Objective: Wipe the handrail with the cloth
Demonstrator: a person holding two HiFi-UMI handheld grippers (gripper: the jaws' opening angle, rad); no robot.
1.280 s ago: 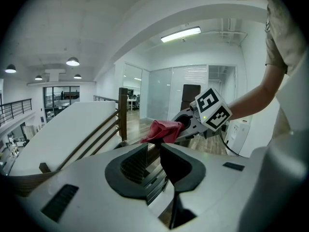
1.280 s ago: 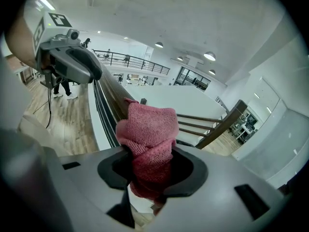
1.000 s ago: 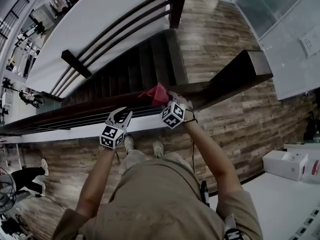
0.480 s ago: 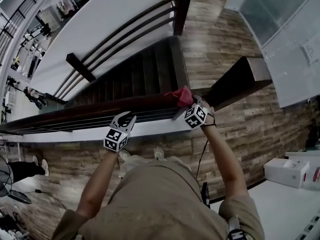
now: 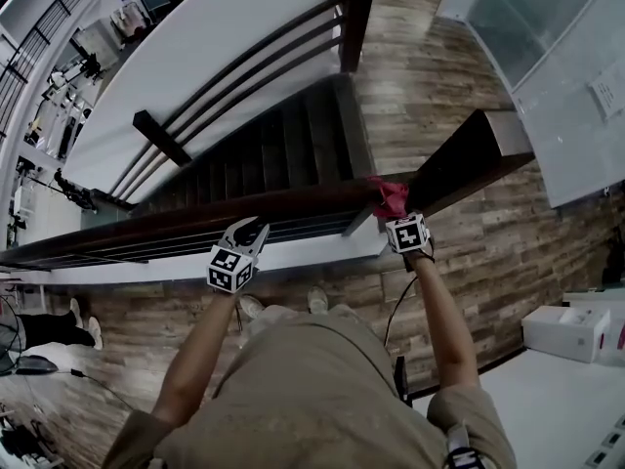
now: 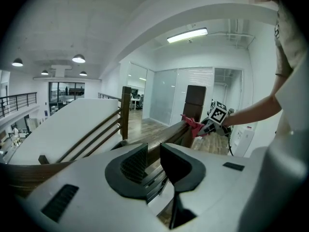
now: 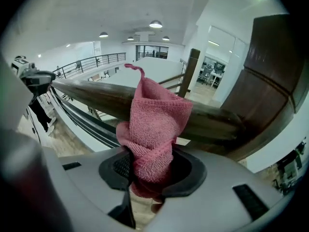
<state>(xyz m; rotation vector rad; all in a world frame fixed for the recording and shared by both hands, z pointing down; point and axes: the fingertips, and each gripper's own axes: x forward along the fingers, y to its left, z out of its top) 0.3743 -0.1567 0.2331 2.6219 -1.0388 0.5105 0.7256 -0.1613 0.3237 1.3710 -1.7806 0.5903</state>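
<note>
— How many cloths did you count?
— I counted one cloth (image 5: pixel 389 196), on one handrail (image 5: pixel 195 218).
— And grippers?
— Two: I had the left gripper (image 5: pixel 244 233) and the right gripper (image 5: pixel 395 213). I also counted two shoes (image 5: pixel 251 306) and three slanted rails (image 5: pixel 244 66) across the stairs.

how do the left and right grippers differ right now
The right gripper is shut on the pink cloth, draped over the handrail; the left gripper has jaws slightly apart, empty. The right gripper is by the rail's end post, the left gripper farther along. Both point at the handrail.
</note>
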